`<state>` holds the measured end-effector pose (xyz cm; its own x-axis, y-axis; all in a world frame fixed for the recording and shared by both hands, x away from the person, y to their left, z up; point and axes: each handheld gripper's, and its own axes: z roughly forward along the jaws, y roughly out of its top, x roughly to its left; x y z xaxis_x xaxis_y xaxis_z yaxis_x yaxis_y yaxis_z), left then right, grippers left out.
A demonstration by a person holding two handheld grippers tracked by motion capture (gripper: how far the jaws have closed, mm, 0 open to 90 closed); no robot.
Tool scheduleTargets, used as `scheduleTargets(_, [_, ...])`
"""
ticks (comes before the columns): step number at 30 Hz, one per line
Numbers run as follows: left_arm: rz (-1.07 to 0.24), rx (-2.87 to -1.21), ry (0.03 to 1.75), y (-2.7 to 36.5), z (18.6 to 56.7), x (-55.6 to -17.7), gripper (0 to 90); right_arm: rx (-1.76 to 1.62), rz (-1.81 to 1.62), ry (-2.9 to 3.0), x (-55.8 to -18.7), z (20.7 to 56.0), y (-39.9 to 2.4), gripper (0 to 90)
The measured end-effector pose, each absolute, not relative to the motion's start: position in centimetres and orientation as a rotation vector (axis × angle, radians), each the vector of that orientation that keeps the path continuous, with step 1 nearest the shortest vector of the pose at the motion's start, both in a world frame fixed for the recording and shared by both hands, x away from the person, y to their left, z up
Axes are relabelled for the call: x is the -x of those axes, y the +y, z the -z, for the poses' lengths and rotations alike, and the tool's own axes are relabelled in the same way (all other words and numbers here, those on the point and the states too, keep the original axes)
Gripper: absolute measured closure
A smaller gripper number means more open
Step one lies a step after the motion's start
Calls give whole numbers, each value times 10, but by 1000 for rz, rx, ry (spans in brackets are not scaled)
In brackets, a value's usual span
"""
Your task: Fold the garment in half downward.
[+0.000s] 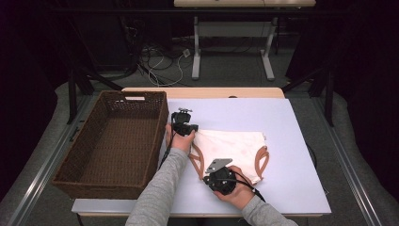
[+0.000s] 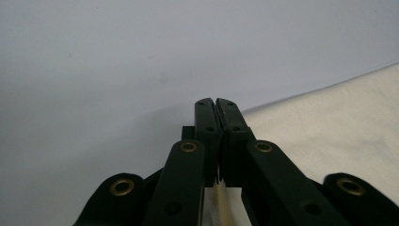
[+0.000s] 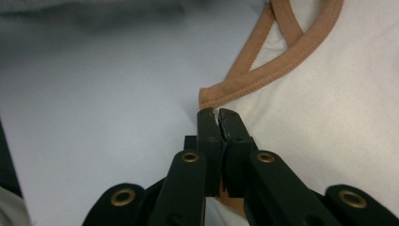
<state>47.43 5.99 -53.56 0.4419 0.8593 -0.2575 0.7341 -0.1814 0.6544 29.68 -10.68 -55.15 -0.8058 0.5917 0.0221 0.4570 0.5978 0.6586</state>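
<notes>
Shirt (image 1: 230, 148) lies folded flat mid-desk, tan trim toward me, basket (image 1: 113, 141) waiting at its 9 o'clock. My left claw (image 2: 216, 104) is pinched shut on the far-left edge, cloth showing between the jaws; my right claw (image 3: 217, 115) is clamped on the near tan-trimmed corner. I reckon two gripped corners keep the fold intact for lifting.

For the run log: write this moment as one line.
left hand-held gripper: shut on garment far corner | right hand-held gripper: shut on garment near tan-trimmed edge | garment: flat on table | basket: left, empty
</notes>
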Motion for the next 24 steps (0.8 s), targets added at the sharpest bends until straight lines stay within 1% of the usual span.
scheduleTargets(8, [-213,-1946,1339,60,522,-473,885,-1040,-1127,2619,-299,537,-116,885])
scheduleTargets(24, [-305,-1918,1329,62,473,-467,885,-1047,-1364,2539,-301,501,-125,886])
